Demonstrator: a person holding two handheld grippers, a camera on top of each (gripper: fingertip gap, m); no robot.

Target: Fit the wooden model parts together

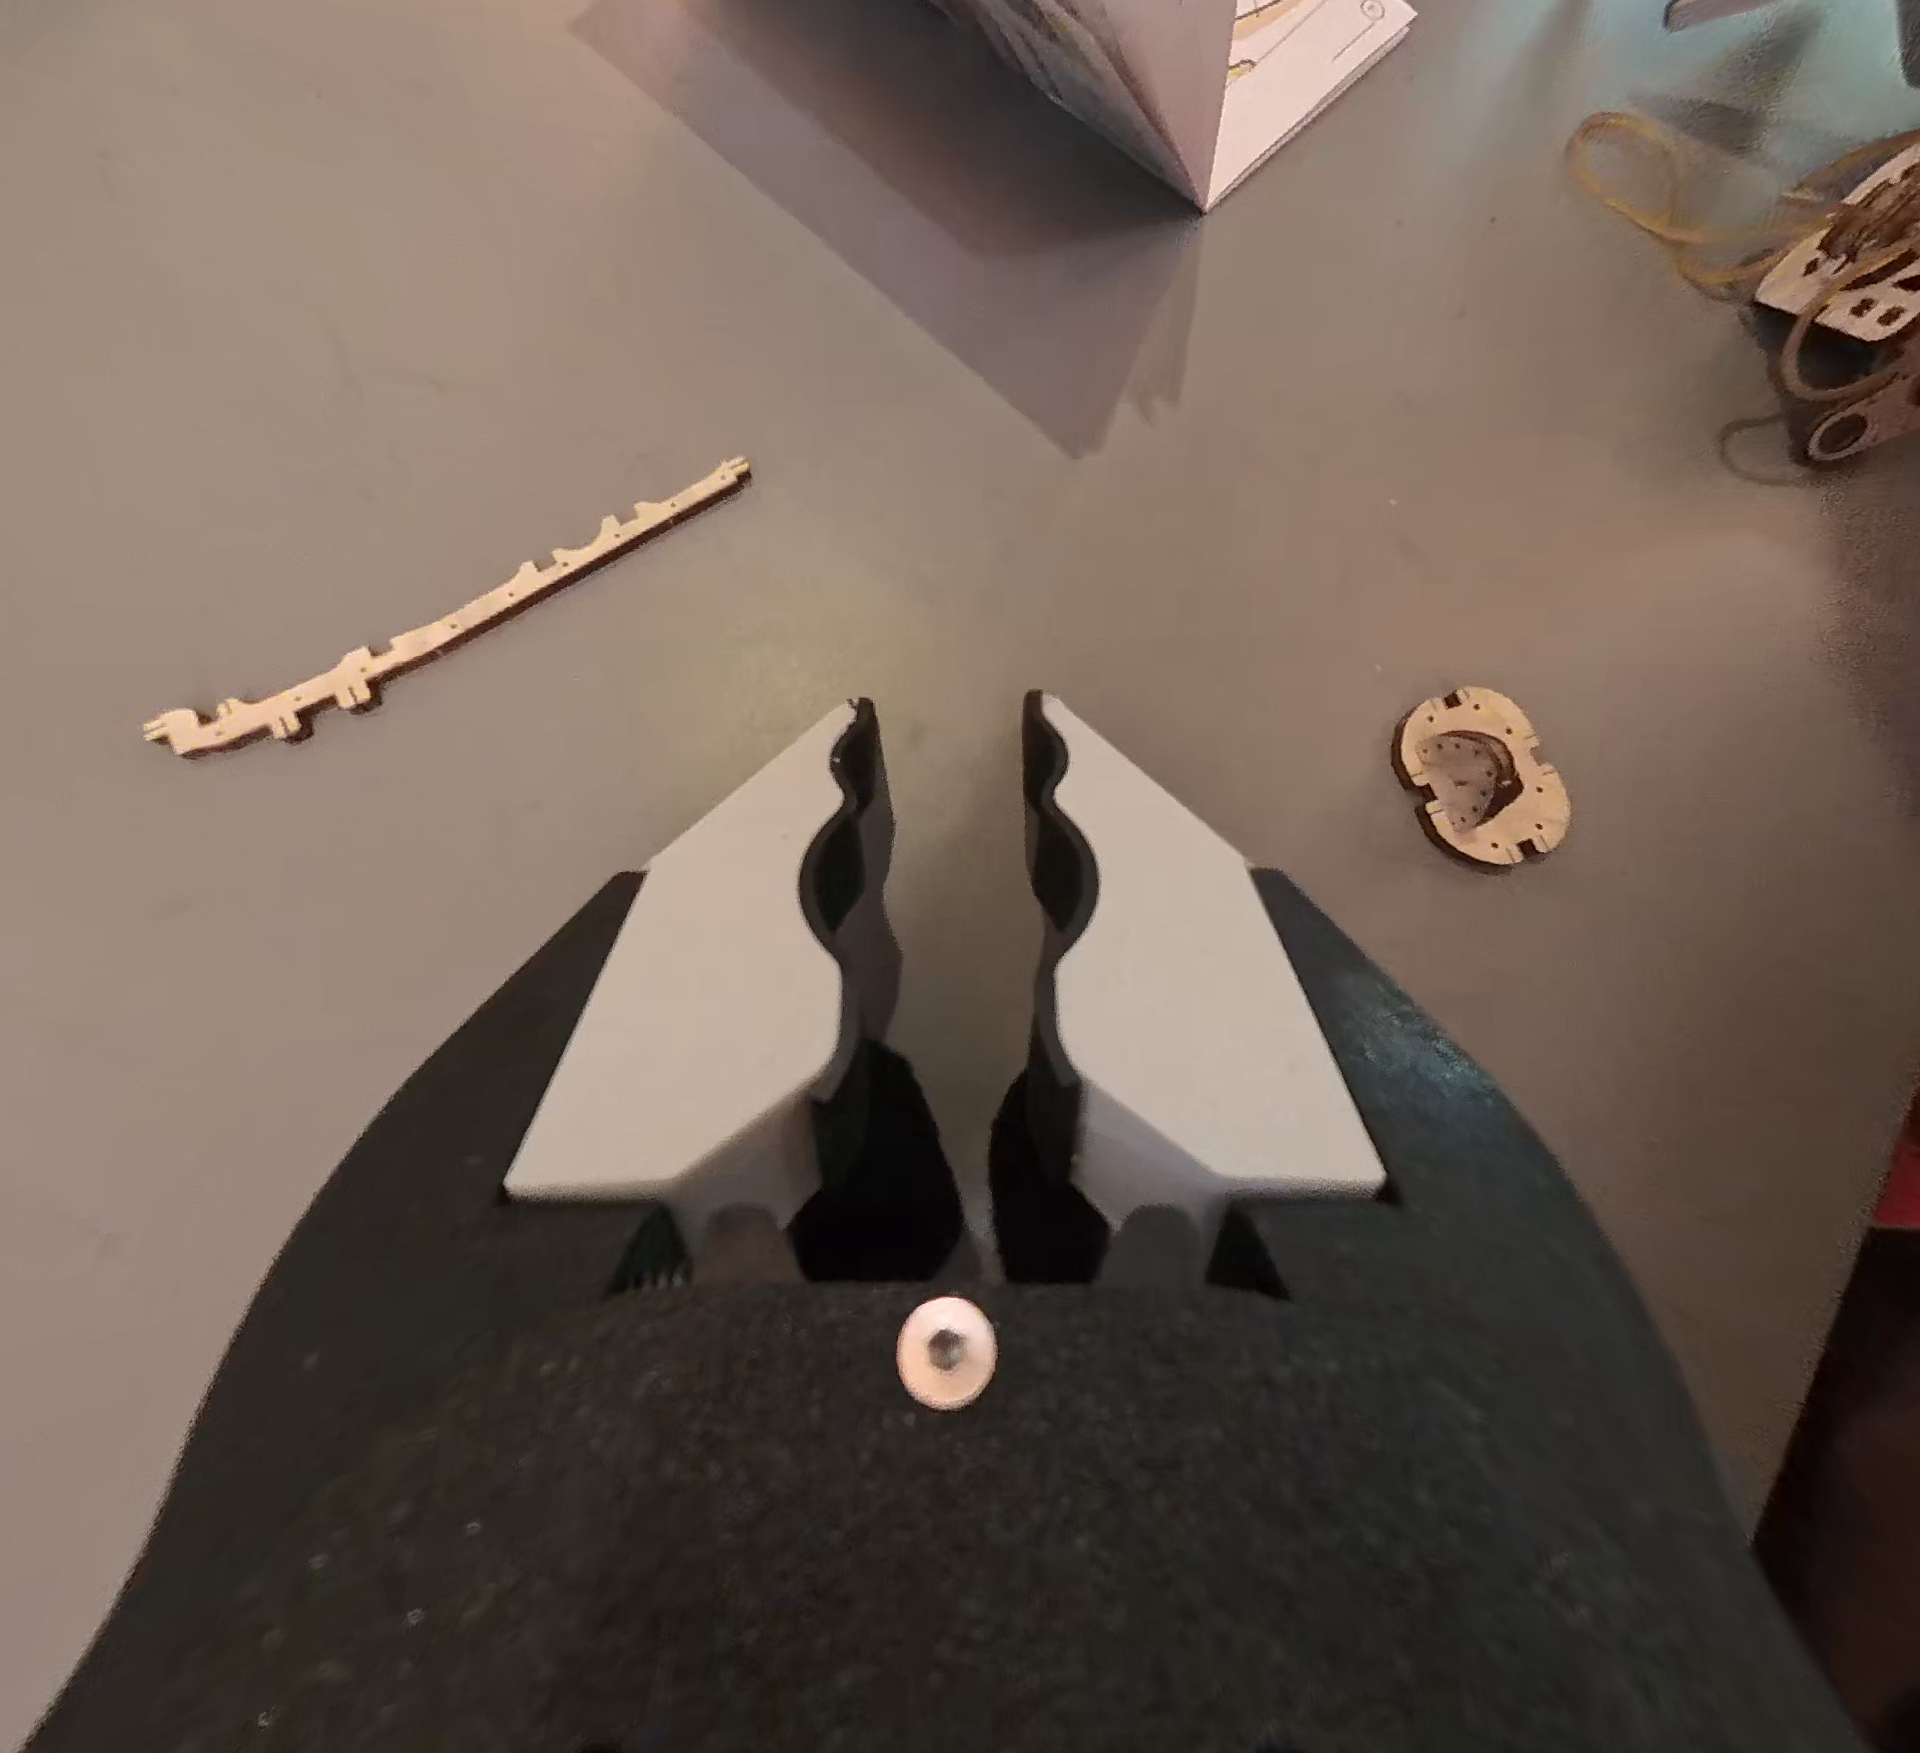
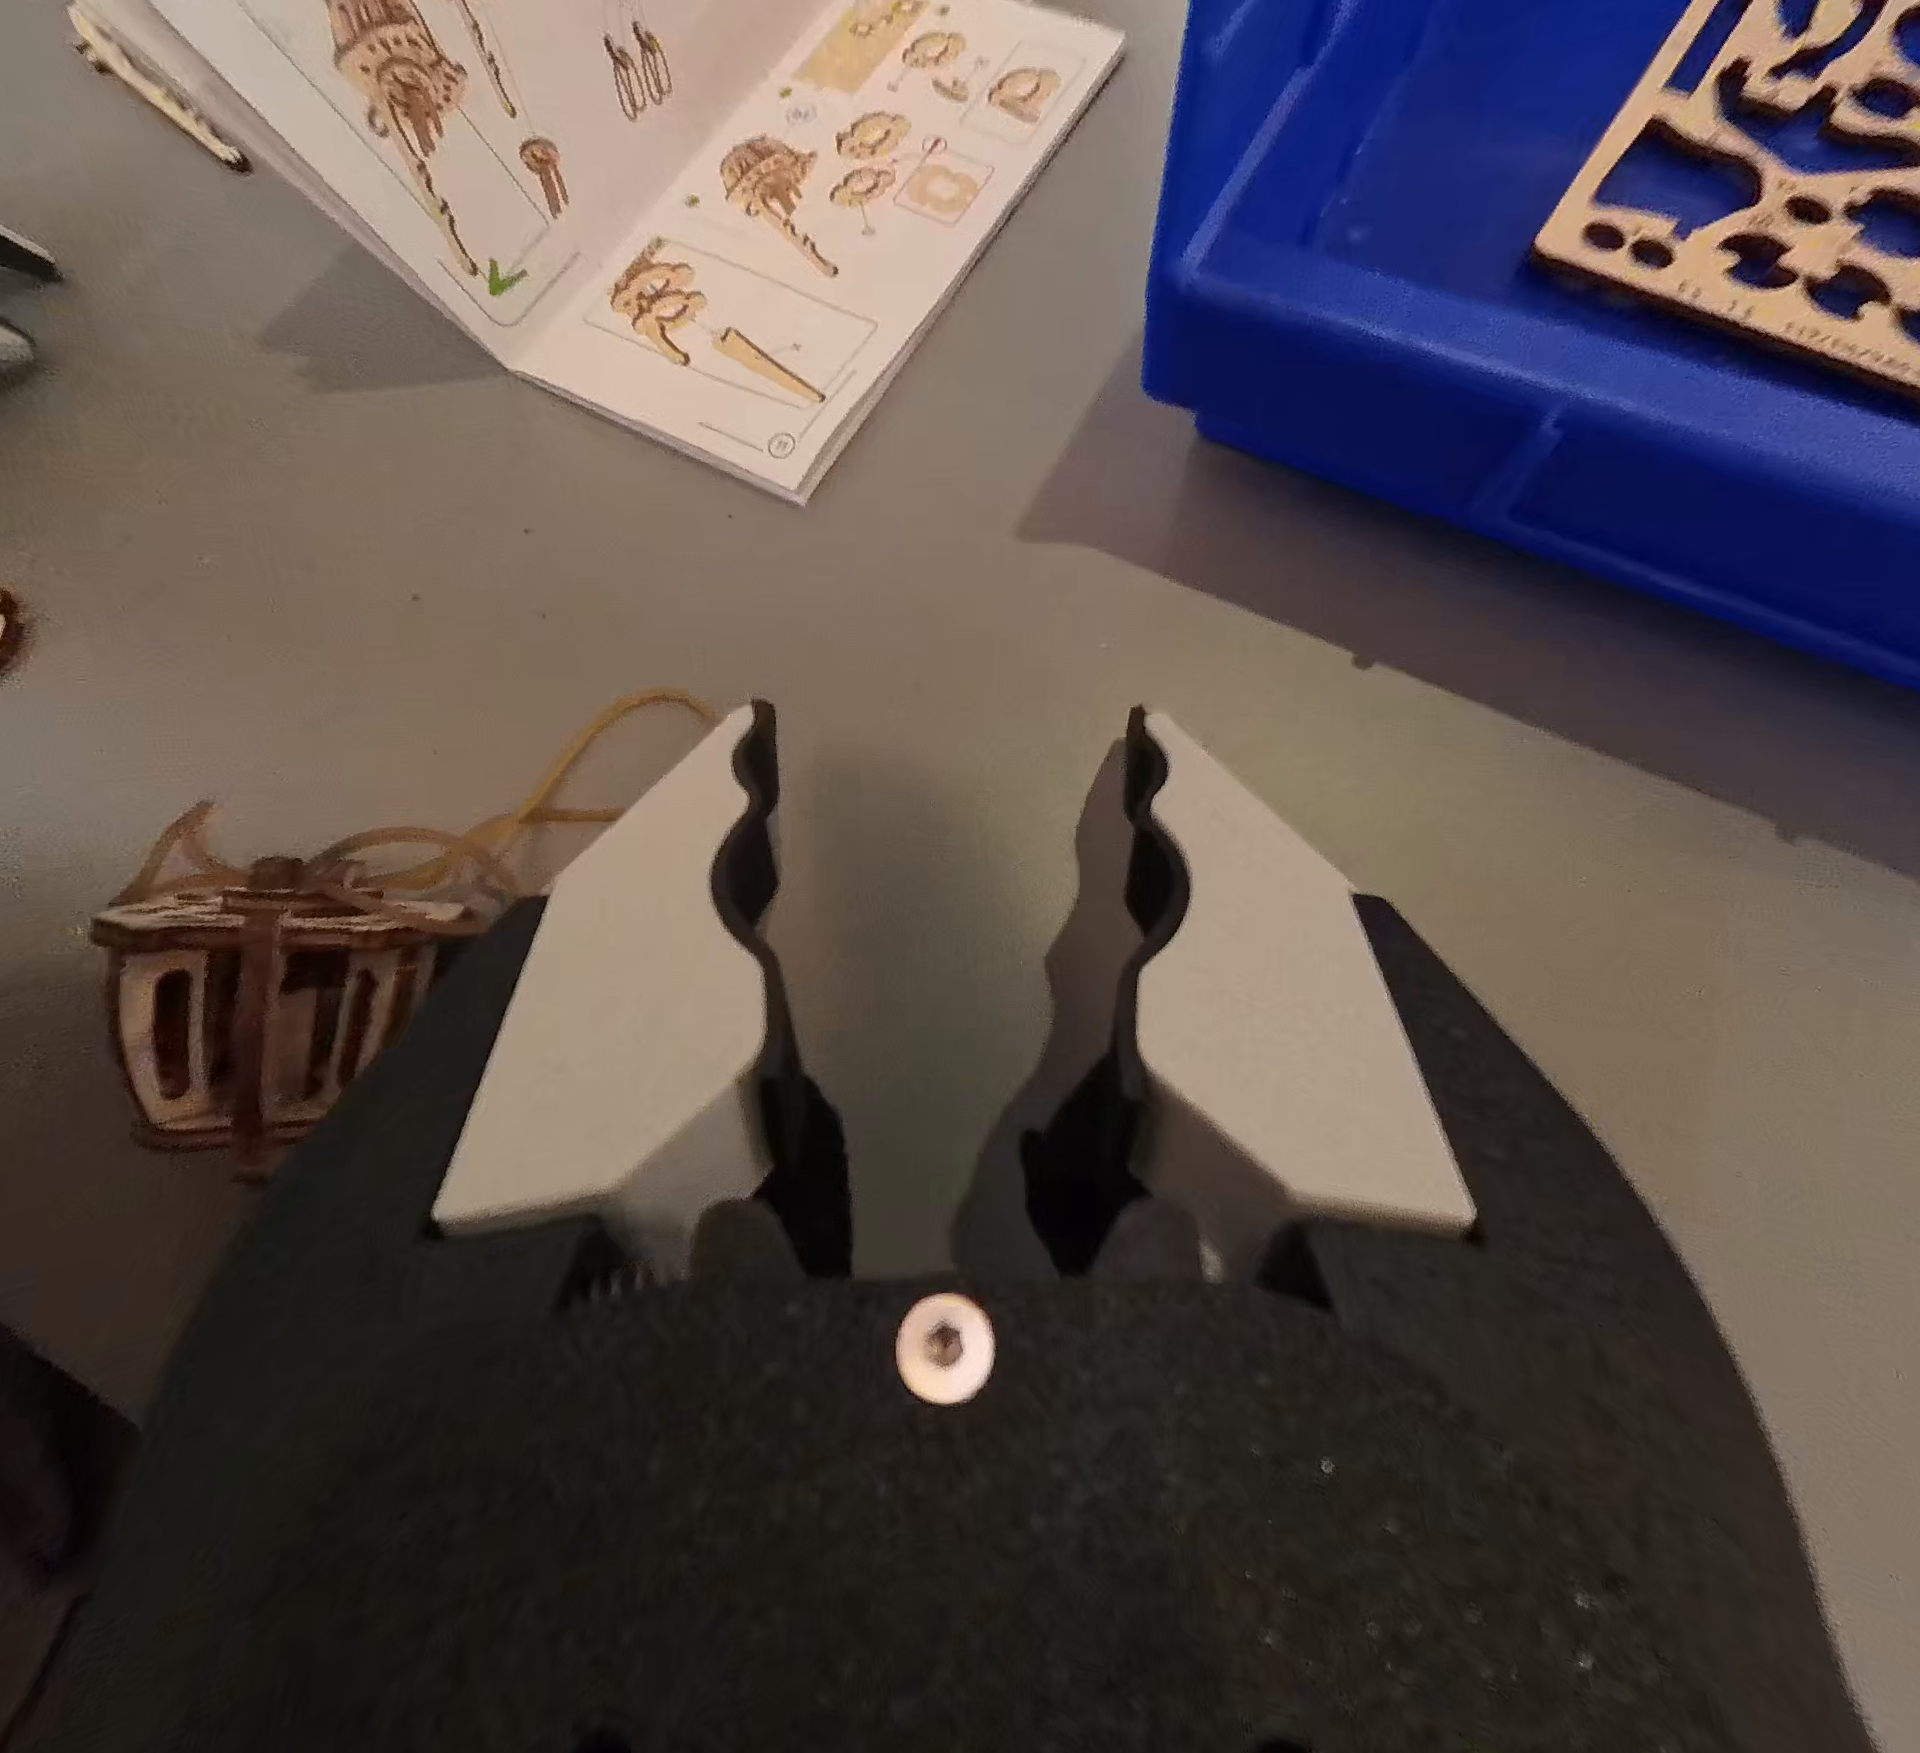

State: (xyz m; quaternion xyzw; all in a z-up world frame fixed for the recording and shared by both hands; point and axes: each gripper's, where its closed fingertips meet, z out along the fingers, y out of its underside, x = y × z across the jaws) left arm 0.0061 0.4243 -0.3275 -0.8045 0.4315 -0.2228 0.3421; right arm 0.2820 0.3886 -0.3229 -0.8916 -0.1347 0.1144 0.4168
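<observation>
Now both grippers hover empty over the grey table (image 1: 364,197).
Left gripper (image 1: 948,716), jaws parted: notched wooden strip (image 1: 447,617) at ten o'clock, round wooden piece (image 1: 1481,791) at three. Right gripper (image 2: 948,727), jaws wide: half-built wooden model (image 2: 260,997) at nine o'clock, booklet (image 2: 623,145) at eleven, blue bin (image 2: 1455,301) at one.

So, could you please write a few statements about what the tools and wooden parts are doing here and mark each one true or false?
1. The left tool is open and empty. True.
2. The long notched wooden strip lies flat on the grey table. True.
3. The right tool grips the domed wooden model wrapped in rubber bands. False: it is open, with the model lying beside it.
4. The cut-out wooden sheet rests on the open paper instruction booklet. False: it is in the blue plastic bin.
</observation>
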